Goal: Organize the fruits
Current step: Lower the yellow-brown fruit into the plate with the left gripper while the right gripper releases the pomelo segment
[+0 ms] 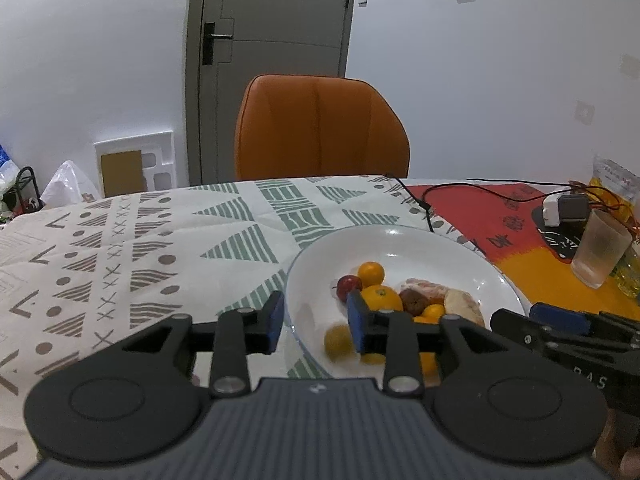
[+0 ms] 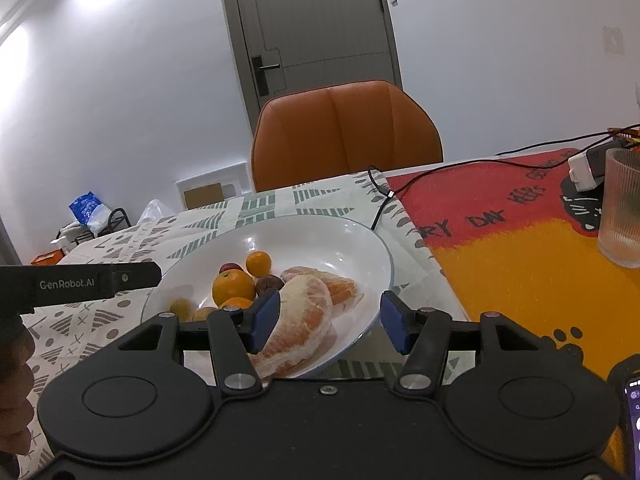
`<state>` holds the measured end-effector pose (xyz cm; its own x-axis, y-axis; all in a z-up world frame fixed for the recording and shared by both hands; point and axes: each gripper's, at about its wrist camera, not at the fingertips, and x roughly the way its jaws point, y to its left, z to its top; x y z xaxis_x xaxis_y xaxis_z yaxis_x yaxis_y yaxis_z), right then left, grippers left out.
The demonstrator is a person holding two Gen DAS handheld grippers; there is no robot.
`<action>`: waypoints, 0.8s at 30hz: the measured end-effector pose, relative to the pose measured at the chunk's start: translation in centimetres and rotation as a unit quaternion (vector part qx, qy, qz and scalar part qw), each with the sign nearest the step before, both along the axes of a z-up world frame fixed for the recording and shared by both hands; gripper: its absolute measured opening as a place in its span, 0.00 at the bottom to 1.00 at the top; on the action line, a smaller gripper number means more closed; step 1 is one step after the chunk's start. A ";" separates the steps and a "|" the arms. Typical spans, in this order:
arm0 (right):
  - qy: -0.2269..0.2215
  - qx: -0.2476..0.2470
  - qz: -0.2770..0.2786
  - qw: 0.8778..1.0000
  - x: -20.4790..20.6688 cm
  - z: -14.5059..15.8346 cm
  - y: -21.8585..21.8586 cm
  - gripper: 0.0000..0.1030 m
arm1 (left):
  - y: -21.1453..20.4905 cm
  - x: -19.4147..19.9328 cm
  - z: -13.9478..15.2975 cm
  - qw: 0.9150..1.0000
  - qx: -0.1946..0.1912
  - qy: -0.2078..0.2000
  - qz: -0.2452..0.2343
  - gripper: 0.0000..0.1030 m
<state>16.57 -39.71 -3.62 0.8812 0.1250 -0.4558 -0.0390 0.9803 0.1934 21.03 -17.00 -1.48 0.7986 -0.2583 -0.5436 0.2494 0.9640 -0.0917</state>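
**Both grippers open over a loaded plate**

Over to the white plate point(image 1: 400, 248), sitting on the patterned tablecloth point(image 1: 120, 260) and heaped with fruit. Left gripper point(image 1: 316, 322) hovering at the plate's near-left rim, blue pads spread wide, nothing between them. Just past the right-hand pad point(image 1: 357, 326): a large orange point(image 1: 382, 298), a smaller orange point(image 1: 371, 273) behind it, a red round fruit point(image 1: 349, 286) to their left, a dark brownish fruit point(image 1: 414, 303) tucked in beside. Down by the near edge, a small yellow-green fruit point(image 1: 338, 341), blurred, lying apart from the pile. More small orange pieces half hidden behind the gripper's linkage.

Across to the right gripper point(image 2: 328, 326), also parted and empty, poised at the plate's near-right rim point(image 2: 376, 240). Left pad point(image 2: 264, 320) right in front of a big peeled citrus segment point(image 2: 308, 316); touching or just in front, impossible to tell. Second peeled segment point(image 2: 332, 284) lying behind the first. Right pad point(image 2: 394, 326) outside the rim, over the cloth.

Round the table: an orange chair point(image 2: 346, 132) pushed up to the far side, a grey door point(image 2: 320, 28) beyond it, a red and yellow mat point(image 2: 520, 248) to the right with a ribbed glass point(image 2: 622, 208) standing on it, a black cable point(image 2: 384, 192) trailing across cloth and mat.
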 end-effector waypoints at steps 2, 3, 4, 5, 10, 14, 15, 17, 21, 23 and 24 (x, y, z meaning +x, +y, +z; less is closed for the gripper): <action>0.000 -0.001 0.002 1.000 0.0 -0.1 0.2 0.55 | 0.3 -0.1 0.0 1.000 0.000 0.003 0.003 0.36; -0.001 -0.002 0.003 1.000 0.0 -0.1 0.4 0.55 | 0.6 -0.2 -0.1 1.000 0.002 0.003 0.006 0.36; -0.002 -0.002 0.004 1.000 0.0 0.0 0.5 0.55 | 0.8 -0.3 -0.1 1.000 0.004 0.003 0.009 0.38; -0.002 -0.001 0.006 1.000 -0.1 0.0 0.6 0.55 | 1.0 -0.4 0.0 1.000 0.005 0.003 0.012 0.40; -0.001 0.000 0.015 1.000 -0.2 0.1 1.3 0.55 | 2.4 -1.2 0.2 1.000 0.003 0.002 0.025 0.52; -0.002 -0.001 0.024 1.000 -0.5 0.3 2.1 0.55 | 3.3 -2.0 0.2 0.999 0.007 0.003 0.035 0.57; -0.002 -0.002 0.026 1.000 -0.5 0.4 2.3 0.55 | 3.5 -2.2 0.2 0.999 0.007 0.004 0.037 0.57; -0.002 -0.001 0.029 1.000 -0.7 0.5 2.6 0.56 | 3.9 -2.5 0.3 0.999 0.007 0.005 0.043 0.63; -0.003 -0.002 0.035 0.999 -1.1 0.8 3.3 0.61 | 4.9 -3.3 0.5 0.998 0.009 0.003 0.058 0.77; -0.002 -0.001 0.039 0.999 -1.2 0.9 3.7 0.64 | 5.3 -3.8 0.5 0.998 0.011 0.003 0.063 0.81; -0.002 0.000 0.040 0.999 -1.3 1.0 3.8 0.66 | 5.6 -4.0 0.6 0.998 0.012 0.005 0.066 0.81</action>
<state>15.29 -35.87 -2.62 0.8701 0.1947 -0.4529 -0.1180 0.9743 0.1921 17.03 -11.42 -0.92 0.8191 -0.1387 -0.5567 0.1198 0.9903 -0.0704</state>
